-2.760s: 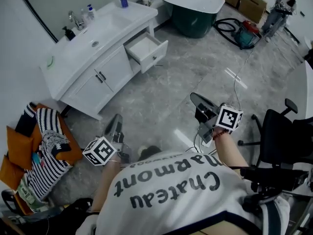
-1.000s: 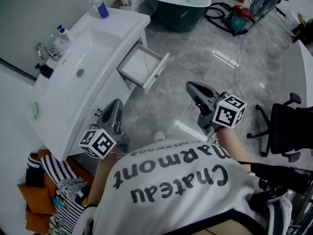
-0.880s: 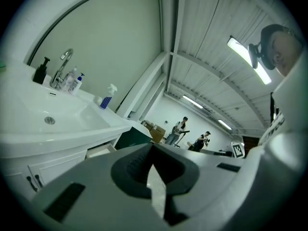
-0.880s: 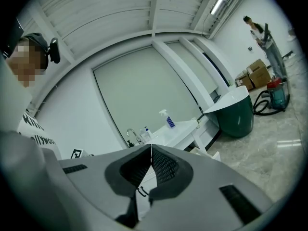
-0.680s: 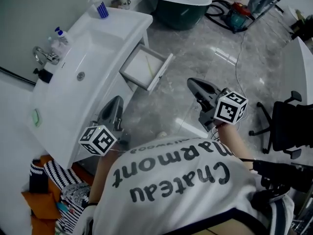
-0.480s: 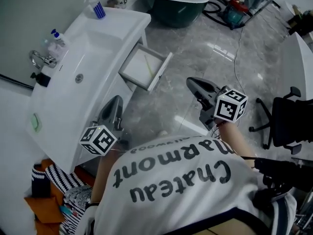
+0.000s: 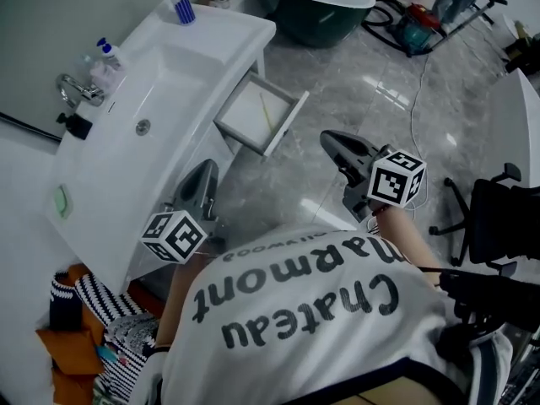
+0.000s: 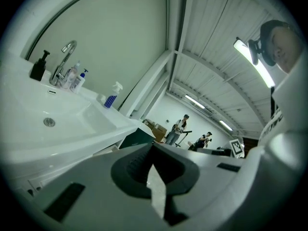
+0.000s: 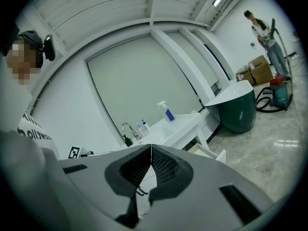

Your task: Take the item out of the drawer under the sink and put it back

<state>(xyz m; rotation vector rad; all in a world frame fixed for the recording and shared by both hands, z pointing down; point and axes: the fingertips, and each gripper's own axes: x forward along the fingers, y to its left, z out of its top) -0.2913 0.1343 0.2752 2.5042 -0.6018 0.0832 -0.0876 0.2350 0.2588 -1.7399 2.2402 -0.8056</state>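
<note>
Left gripper (image 8: 153,147): jaws together, nothing between, near the sink (image 7: 181,66).
Right gripper (image 9: 151,147): jaws together, nothing between.
Drawer (image 7: 288,126): open, thin item (image 7: 266,113) inside.

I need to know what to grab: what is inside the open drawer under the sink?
The drawer holds one thin, pale, stick-like item on its white floor. Its rear strip lies under the countertop, so anything there is hidden.

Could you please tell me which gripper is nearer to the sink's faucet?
Left. The left gripper is by the front of the vanity, across the basin from the faucet; the right gripper is over the floor, past the open drawer.
</note>
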